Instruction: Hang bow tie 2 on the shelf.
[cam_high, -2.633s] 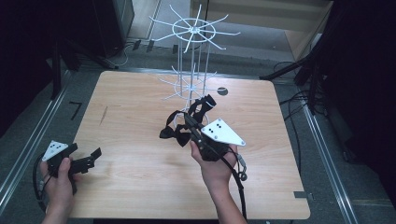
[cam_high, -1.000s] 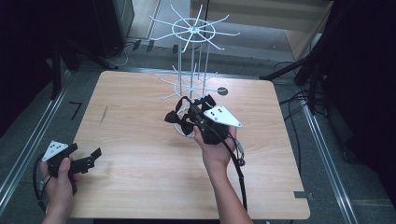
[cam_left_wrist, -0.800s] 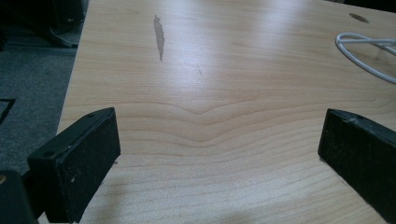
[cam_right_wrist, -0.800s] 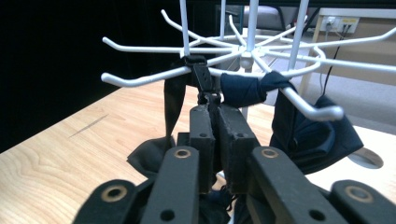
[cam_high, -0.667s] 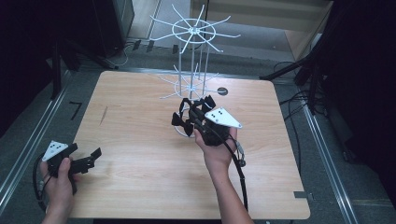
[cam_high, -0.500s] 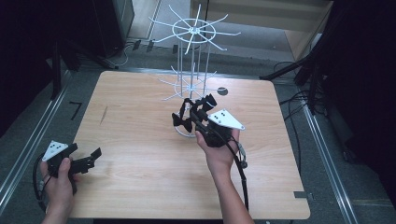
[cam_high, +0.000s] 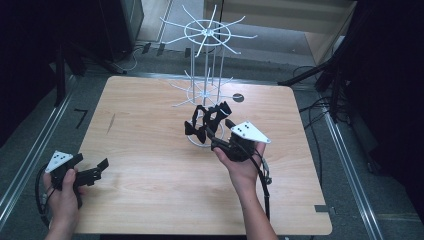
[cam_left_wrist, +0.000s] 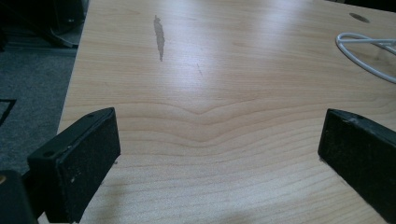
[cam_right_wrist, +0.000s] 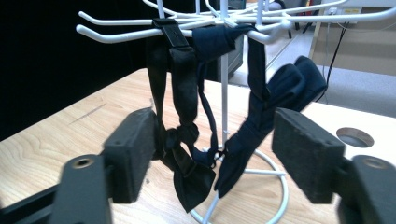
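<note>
Dark fabric bow ties with their neck straps (cam_right_wrist: 187, 135) hang from the lower ring of hooks on the white wire display stand (cam_high: 206, 35), which rises at the far middle of the light wooden table (cam_high: 150, 170). We hold our right gripper (cam_right_wrist: 215, 154) just in front of them, its jaws set wide apart with nothing clamped; in the right gripper view one black tie dangles close by the left pad and a navy one (cam_right_wrist: 280, 88) hangs between the pads, though we cannot tell whether either touches the foam. In the high view this right gripper (cam_high: 220, 137) sits right against the hanging ties (cam_high: 205, 122). Our left gripper (cam_high: 92, 172) rests low near the table's near left corner, well apart from the stand, its jaws also spread over bare wood (cam_left_wrist: 210, 116). We judge the step in hand to be hanging or arranging the ties on the hooks. The next move, as we read it, calls for either easing the right gripper straight back without snagging a strap, or closing gently on one strap to settle it.
</note>
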